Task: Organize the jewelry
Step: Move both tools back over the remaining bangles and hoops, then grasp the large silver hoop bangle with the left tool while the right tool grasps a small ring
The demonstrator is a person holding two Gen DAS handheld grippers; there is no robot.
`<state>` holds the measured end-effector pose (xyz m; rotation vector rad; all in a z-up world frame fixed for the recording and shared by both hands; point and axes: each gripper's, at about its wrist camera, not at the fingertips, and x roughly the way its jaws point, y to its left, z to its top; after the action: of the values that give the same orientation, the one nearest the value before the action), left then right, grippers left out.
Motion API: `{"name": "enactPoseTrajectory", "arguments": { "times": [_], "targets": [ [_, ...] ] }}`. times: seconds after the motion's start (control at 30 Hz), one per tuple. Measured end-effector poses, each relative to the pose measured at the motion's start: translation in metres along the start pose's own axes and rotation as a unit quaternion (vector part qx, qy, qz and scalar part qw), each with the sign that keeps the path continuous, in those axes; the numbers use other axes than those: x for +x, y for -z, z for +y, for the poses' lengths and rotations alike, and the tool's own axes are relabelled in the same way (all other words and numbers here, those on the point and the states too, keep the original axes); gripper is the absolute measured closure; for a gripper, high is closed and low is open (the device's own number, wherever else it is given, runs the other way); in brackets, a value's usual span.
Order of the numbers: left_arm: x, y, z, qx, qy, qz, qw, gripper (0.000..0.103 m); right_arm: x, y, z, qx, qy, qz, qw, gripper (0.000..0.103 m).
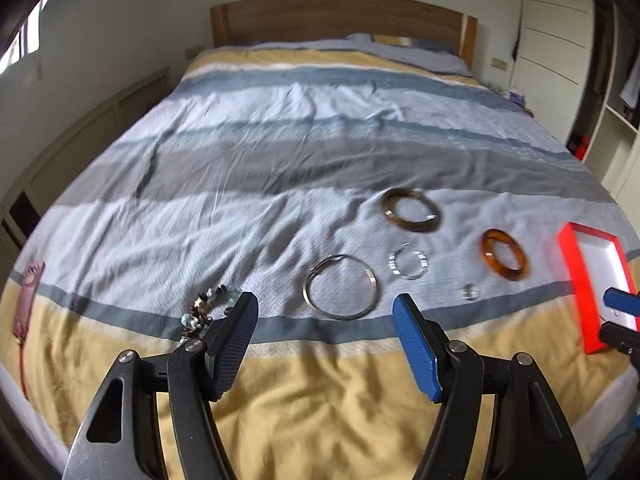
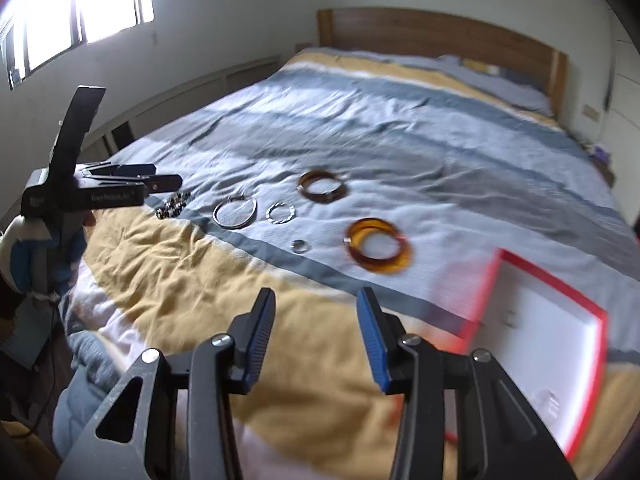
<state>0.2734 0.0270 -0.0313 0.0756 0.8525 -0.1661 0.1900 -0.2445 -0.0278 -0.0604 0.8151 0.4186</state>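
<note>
Jewelry lies on the striped bedspread: a beaded bracelet (image 1: 206,310) (image 2: 173,205), a large silver bangle (image 1: 341,287) (image 2: 235,211), a small silver link bracelet (image 1: 408,265) (image 2: 280,213), a dark brown bangle (image 1: 411,210) (image 2: 322,186), an amber bangle (image 1: 505,254) (image 2: 378,245) and a small silver ring (image 1: 470,292) (image 2: 299,246). A red box with white lining (image 1: 592,276) (image 2: 552,344) lies at the right. My left gripper (image 1: 325,312) is open and empty, above the bed just short of the silver bangle. My right gripper (image 2: 316,304) is open and empty, left of the box.
The right gripper's fingers (image 1: 620,304) show over the red box in the left wrist view. The left gripper body (image 2: 88,192) shows at the left in the right wrist view. A dark red pouch (image 1: 28,300) lies at the bed's left edge. The wooden headboard (image 1: 340,16) is far behind.
</note>
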Motion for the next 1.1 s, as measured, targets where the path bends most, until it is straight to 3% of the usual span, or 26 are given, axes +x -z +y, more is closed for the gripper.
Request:
{"name": "enactPoseTrajectory", "arguments": {
  "times": [0.13,0.33,0.57,0.93,1.0,1.1],
  "targets": [
    [0.045,0.004,0.022,-0.036,0.002,0.036,0.9987,0.035,0.055,-0.016,0.009,-0.016,-0.019,0.018,1.000,0.063],
    [0.079,0.000,0.026,-0.047,0.018,0.074,0.9960,0.043,0.107,-0.029,0.011,-0.001,-0.037,0.056,0.998,0.063],
    [0.109,0.000,0.017,-0.042,0.021,0.114,0.9924,0.051,0.133,-0.032,0.003,0.027,-0.036,0.086,0.995,0.063],
    [0.124,-0.003,0.010,-0.041,0.013,0.124,0.9914,0.058,0.153,-0.033,0.006,0.049,-0.022,0.103,0.993,0.074],
    [0.124,-0.003,0.009,-0.039,0.012,0.123,0.9915,0.062,0.155,-0.033,0.007,0.048,-0.019,0.104,0.993,0.080],
    [0.123,-0.003,0.006,-0.041,0.010,0.122,0.9916,0.075,0.156,-0.032,0.006,0.054,-0.021,0.107,0.993,0.084]
  ]
}}
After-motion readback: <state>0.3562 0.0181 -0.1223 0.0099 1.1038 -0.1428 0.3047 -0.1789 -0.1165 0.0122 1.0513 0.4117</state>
